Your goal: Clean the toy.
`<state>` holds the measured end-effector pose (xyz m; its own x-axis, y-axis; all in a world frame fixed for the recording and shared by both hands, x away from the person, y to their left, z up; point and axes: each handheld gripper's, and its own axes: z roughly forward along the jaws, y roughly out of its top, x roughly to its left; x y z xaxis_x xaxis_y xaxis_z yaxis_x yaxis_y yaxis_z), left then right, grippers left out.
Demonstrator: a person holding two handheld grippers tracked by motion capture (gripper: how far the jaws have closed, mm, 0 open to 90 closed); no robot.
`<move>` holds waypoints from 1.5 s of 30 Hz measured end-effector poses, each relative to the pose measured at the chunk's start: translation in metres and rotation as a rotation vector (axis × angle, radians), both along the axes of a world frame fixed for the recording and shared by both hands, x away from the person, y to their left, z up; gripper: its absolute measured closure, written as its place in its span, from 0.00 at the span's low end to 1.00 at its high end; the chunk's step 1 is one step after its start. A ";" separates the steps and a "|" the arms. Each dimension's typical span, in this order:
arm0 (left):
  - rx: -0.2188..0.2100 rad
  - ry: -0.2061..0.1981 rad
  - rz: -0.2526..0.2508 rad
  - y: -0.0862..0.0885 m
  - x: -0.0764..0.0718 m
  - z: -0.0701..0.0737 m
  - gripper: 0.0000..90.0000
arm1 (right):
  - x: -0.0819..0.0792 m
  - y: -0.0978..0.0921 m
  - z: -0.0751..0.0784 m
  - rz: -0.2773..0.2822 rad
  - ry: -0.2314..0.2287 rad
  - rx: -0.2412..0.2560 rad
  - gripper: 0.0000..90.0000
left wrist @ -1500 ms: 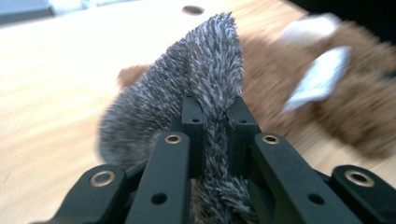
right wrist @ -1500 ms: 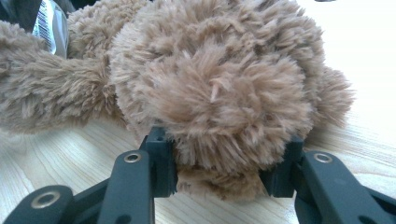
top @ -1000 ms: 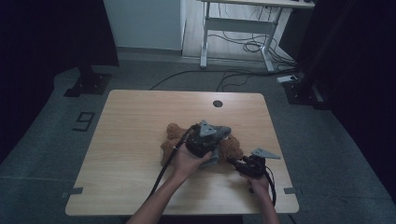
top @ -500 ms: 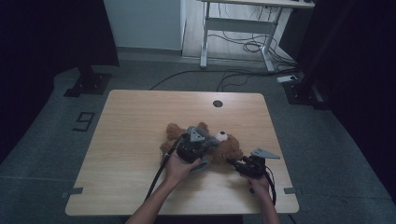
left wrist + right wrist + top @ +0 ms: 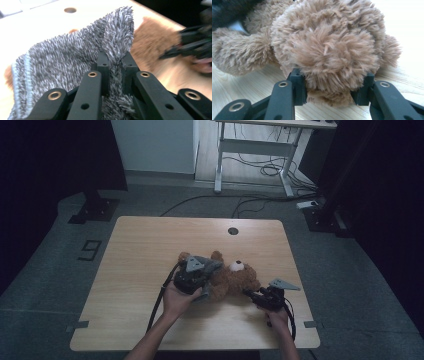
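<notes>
A pale wooden table point(image 5: 150, 270) stood in a dim room, with a round cable hole point(image 5: 232, 231) near its far edge and grey floor all around. Beyond it a white desk frame point(image 5: 255, 150) rose over a tangle of loose cables point(image 5: 260, 170), dark stands sat to either side, and a "9" mark point(image 5: 90, 250) lay on the floor at the left. On the table lay a brown teddy bear point(image 5: 235, 279), right of centre and nearer the person's edge, its white muzzle facing up. The left gripper point(image 5: 115, 65) was clamped tight on a fold of grey fuzzy cloth point(image 5: 75, 57) — the cloth draped over the bear's body and hid much of it, with brown fur showing past its edges. In the high view the left hand point(image 5: 177, 300) and that gripper covered the bear's left part. The right gripper point(image 5: 334, 86) sat low at the bear's other end, its jaws spread wide on either side of a round tuft of fur and pressing in at both flanks — grasping the bear. The right hand point(image 5: 275, 315) rested close to the table's near edge.
</notes>
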<state>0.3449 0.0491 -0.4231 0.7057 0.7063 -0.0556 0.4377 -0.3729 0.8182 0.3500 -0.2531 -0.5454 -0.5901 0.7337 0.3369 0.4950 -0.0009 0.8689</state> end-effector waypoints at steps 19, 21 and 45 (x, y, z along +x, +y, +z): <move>0.077 0.083 -0.102 -0.085 0.019 -0.037 0.90 | -0.001 0.001 0.001 -0.003 -0.004 -0.017 0.62; 0.096 0.077 -0.084 -0.077 0.019 -0.038 0.90 | -0.001 0.000 0.001 -0.003 -0.002 -0.017 0.62; 0.058 0.044 -0.123 -0.094 0.009 -0.020 0.90 | -0.003 0.002 0.001 -0.010 -0.006 -0.016 0.61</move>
